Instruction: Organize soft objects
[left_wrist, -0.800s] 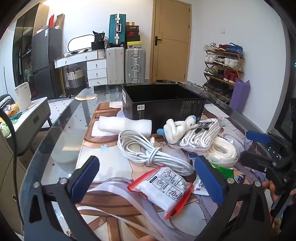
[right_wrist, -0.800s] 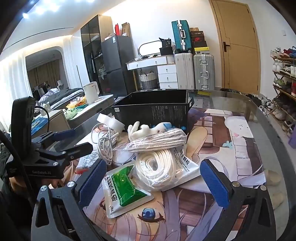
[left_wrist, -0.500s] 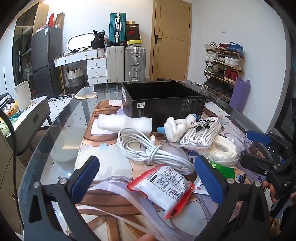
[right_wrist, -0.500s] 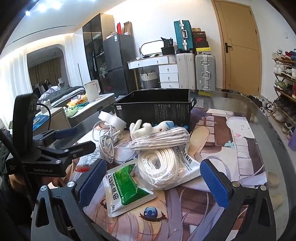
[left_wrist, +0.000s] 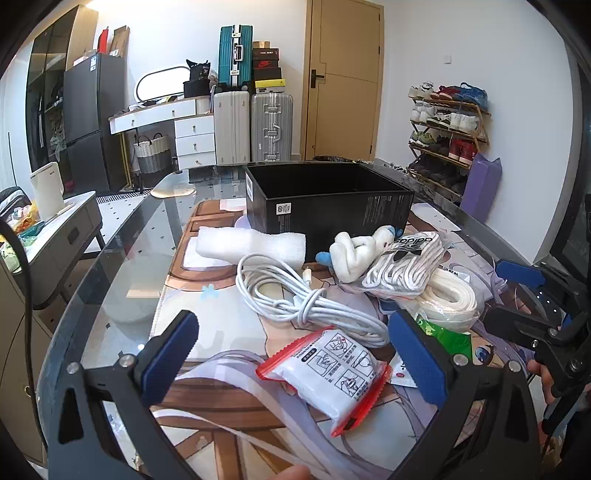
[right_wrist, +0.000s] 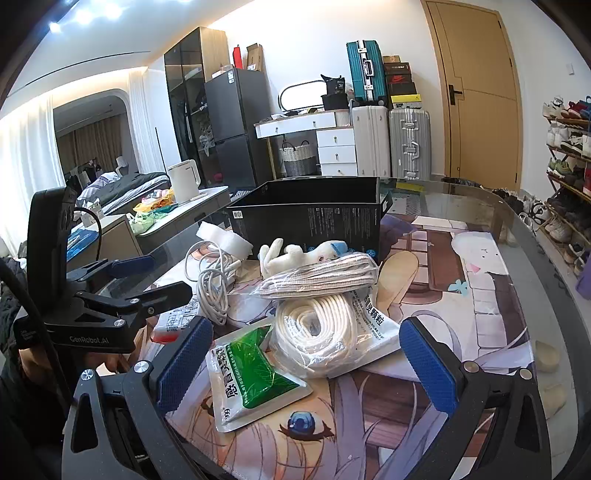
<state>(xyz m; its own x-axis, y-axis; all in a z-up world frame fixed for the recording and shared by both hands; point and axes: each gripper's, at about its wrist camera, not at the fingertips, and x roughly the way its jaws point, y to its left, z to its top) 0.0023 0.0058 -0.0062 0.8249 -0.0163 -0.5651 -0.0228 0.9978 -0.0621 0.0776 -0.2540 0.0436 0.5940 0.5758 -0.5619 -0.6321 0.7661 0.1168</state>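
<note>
- Both tools are poised at the near edge of the glass table (left_wrist: 110, 258), and nothing is in hand.
- The left gripper (left_wrist: 291, 354) has its blue pads spread wide apart, hovering just over the red-edged white pouch (left_wrist: 325, 373), which lies flat on the printed mat (right_wrist: 480, 295).
- The right gripper (right_wrist: 306, 362) is just as wide open, framing the green-and-white sachet (right_wrist: 251, 369) and the bagged coil of white cord (right_wrist: 314, 328) beside it.
- The black box (left_wrist: 325, 206) stands open at the far side of the pile, and what shows of its inside looks bare. I read it as the destination, so the sorting looks barely started.
- Left on the table: the white cable bundle (left_wrist: 295, 299) in the middle, the white foam roll (left_wrist: 251, 245) against the box's front wall, and the white plush toy (left_wrist: 354, 254) with blue tips just beside it.
- The packet of white laces (left_wrist: 402, 266) rests on top of the cord coil, touching the plush.
- My call: the pouch under the left tool is the handiest first pick, and it should squash a little when pinched.
- The loose cable loops may trail or snag on neighbours when lifted.
- Every soft item seen is outside the box.
</note>
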